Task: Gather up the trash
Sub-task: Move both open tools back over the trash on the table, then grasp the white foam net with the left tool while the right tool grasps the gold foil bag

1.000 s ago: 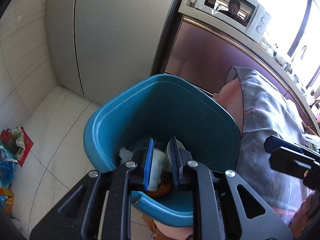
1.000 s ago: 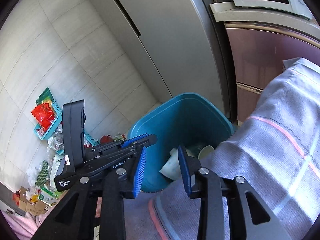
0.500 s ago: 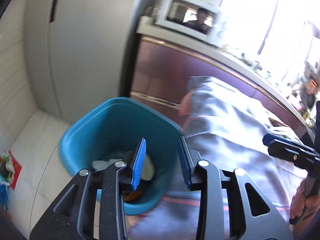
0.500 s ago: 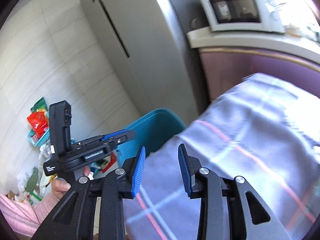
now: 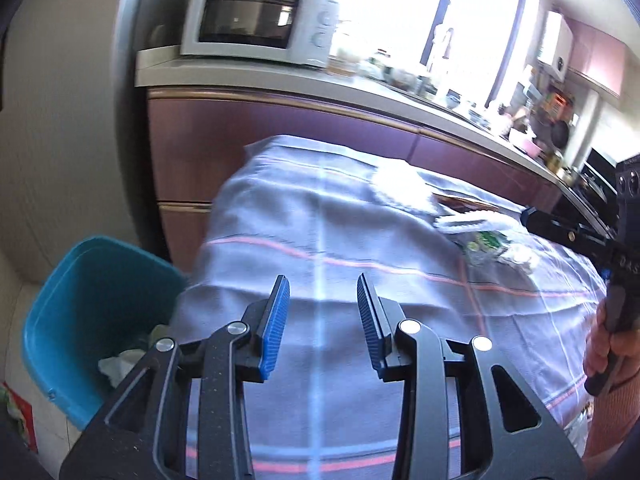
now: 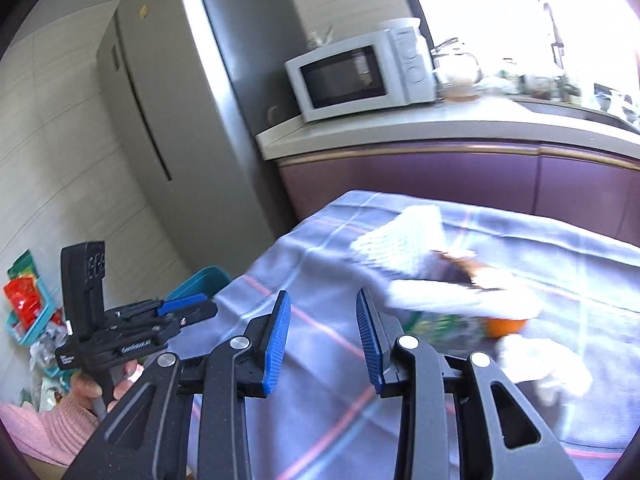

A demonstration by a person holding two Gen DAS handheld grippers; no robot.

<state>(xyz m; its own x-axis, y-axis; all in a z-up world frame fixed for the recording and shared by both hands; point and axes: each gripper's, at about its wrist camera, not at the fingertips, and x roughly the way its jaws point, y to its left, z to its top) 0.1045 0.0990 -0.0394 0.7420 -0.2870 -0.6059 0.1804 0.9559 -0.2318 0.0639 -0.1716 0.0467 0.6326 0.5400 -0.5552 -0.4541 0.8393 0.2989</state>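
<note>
table under a checked cloth, trash pile at its far right: white wrappers, a green packet, orange peel. blue bin near left, on the floor. left gripper has just been opening, empty; right gripper parted, empty. approach low, pinch one wrapper. microwave far behind; nothing blocks.

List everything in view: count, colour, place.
bin: one, teal, on floor left of table, trash inside
tablecloth: one, grey with pink stripes, over table
trash pile: several blurred pieces, white, green, orange, on tablecloth
microwave: one, white, on counter
fridge: one, grey, left of counter
floor clutter: several, red and green, by wall
left gripper: black, blue pads, open, empty
right gripper: same, open, empty
</note>
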